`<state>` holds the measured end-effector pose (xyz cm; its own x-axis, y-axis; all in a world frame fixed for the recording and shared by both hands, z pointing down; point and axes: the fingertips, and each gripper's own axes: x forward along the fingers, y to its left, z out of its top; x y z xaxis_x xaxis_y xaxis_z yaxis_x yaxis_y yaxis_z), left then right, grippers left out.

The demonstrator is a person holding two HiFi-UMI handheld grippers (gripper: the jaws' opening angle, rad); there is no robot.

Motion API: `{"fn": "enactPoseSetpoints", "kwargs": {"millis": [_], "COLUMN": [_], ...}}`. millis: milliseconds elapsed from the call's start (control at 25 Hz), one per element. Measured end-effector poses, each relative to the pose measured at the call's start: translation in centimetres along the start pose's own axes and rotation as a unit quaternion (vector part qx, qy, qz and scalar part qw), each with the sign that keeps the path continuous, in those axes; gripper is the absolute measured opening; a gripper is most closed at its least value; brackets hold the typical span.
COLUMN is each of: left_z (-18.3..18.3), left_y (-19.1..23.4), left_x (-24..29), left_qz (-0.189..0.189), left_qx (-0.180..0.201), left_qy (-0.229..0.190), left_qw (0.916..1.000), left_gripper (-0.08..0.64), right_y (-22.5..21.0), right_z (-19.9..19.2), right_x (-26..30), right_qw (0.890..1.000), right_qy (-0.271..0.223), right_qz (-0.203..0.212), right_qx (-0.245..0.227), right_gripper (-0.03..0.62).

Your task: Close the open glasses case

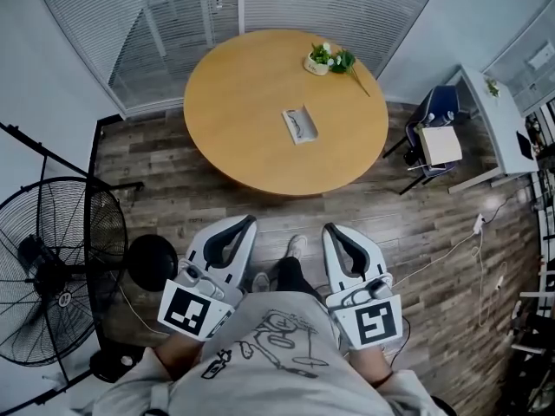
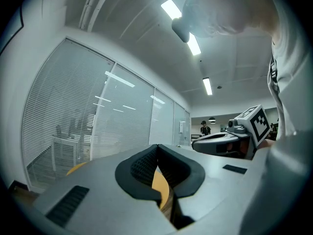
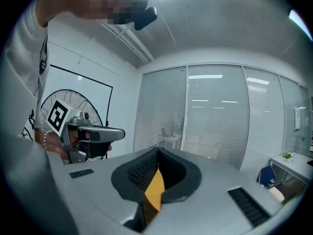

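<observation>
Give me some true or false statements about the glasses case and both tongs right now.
The glasses case lies open on the round table. True.
The left tongs grip the case. False: they are shut on nothing, near the person's body, away from the table.
A potted plant stands near the table's far edge. True.
The right tongs are wide open. False: they are shut and empty.
The fan stands right of the table. False: it stands left.

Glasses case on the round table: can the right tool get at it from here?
Probably not yet: the glasses case lies central on the table, and the right tool is over the floor, short of its edge. Nothing blocks the way; a step forward should do.
</observation>
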<state>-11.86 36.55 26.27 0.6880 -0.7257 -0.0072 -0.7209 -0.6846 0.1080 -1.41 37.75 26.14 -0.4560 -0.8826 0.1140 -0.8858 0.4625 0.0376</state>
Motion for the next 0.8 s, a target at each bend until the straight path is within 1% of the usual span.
{"fn": "enactPoseSetpoints", "kwargs": {"millis": [360,800], "left_z": [-0.1,0.3], "left_y": [0.8,1.8], "left_x": [4.2,11.0], "left_qz": [0.006,0.009], "left_qx": [0.000,0.004], "left_qy": [0.005,0.007], "left_qw": [1.0000,0.9999], "left_gripper": [0.018,0.018], "right_y": [-3.9,-10.0], "right_z": [0.0,0.1], "right_x": [2.1,5.4], "right_qw": [1.000,1.000], "right_qy": [-0.003,-0.001], "right_qz": [0.003,0.005], "right_qx": [0.003,0.010], "right_gripper": [0.009,0.009]}}
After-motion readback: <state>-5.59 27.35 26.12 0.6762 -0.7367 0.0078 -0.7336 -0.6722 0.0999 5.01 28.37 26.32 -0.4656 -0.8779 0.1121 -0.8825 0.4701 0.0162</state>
